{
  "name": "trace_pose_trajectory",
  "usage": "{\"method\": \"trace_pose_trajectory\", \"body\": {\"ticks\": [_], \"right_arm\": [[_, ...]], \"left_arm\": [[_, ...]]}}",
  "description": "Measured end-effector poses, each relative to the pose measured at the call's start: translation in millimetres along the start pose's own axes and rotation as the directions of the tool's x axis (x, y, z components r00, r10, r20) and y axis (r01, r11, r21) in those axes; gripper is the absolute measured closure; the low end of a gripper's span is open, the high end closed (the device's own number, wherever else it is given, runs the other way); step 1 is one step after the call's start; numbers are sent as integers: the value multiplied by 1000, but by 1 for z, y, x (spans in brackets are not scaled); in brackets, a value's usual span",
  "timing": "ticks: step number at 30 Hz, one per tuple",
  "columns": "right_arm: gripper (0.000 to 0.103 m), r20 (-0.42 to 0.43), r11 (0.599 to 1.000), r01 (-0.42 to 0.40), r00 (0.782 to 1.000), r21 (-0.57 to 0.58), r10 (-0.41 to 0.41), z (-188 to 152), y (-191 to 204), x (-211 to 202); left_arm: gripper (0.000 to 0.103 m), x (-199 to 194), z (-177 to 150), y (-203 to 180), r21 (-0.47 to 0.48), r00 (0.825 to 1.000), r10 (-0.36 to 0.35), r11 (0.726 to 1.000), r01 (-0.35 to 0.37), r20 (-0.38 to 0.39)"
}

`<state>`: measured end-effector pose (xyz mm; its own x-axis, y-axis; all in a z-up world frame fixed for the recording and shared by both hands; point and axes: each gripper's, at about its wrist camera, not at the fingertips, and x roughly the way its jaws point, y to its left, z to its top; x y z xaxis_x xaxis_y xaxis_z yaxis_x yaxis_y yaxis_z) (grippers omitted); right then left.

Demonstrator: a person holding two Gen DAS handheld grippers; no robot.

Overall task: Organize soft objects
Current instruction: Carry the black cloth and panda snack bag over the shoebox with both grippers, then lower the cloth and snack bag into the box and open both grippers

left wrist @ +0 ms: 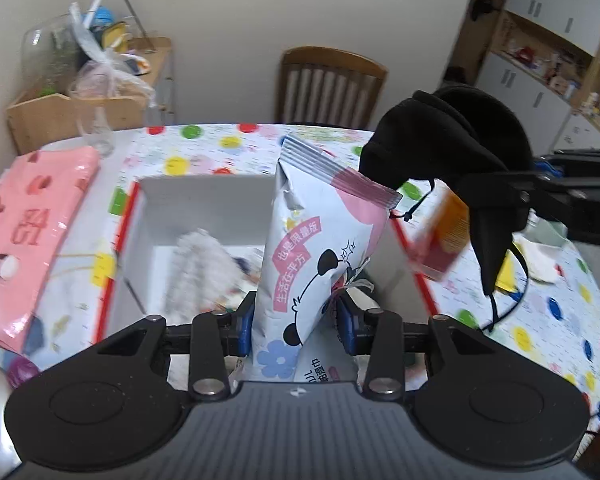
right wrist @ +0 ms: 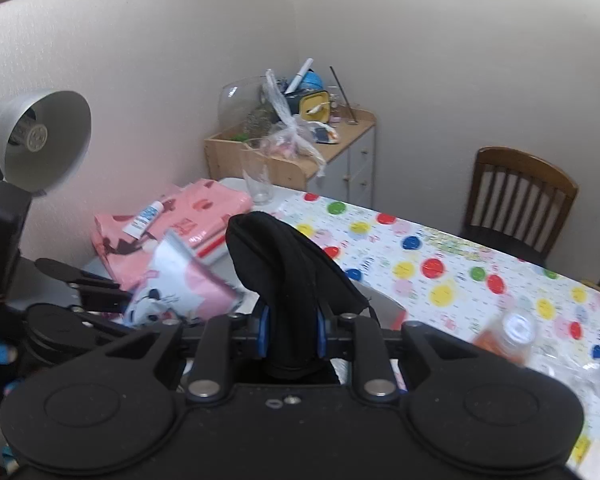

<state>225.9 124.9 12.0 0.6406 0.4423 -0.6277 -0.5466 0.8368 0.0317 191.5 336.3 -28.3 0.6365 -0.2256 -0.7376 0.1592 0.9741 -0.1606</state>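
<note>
L gripper [left wrist: 296, 326] clamped on panda-print wet-wipes pack [left wrist: 320, 248], held upright above white box [left wrist: 204, 208] w/ red rim. R gripper [right wrist: 291, 330] clamped on black fabric mask [right wrist: 288, 276], raised over polka-dot tabletop [right wrist: 440, 264]. Wooden chair [left wrist: 332, 84] beyond.

one wipes pack [left wrist: 320, 256], one black mask [left wrist: 440, 140], one box [left wrist: 204, 200]

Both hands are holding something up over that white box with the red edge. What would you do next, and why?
Probably lower the left tool and set its panda-print packet into the open box. The packet hangs right above it, pinched at its lower end, and the box has room beside the white fluffy item. The right tool clamps the black cloth mask; it can wait.
</note>
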Motion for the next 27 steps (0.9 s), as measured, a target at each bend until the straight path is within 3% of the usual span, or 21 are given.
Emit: {"method": "trace_pose_trajectory", "body": {"ticks": [9, 19, 27], "right_arm": [[82, -53, 1000, 2, 999, 8, -1, 4, 4, 60], [79, -200, 999, 47, 979, 7, -45, -22, -5, 112], [75, -260, 998, 64, 963, -16, -66, -39, -4, 126]], "left_arm": [[64, 29, 29, 36, -40, 995, 94, 995, -96, -43], [64, 81, 32, 59, -35, 976, 168, 984, -174, -138], [63, 107, 42, 71, -58, 968, 158, 983, -172, -193]]}}
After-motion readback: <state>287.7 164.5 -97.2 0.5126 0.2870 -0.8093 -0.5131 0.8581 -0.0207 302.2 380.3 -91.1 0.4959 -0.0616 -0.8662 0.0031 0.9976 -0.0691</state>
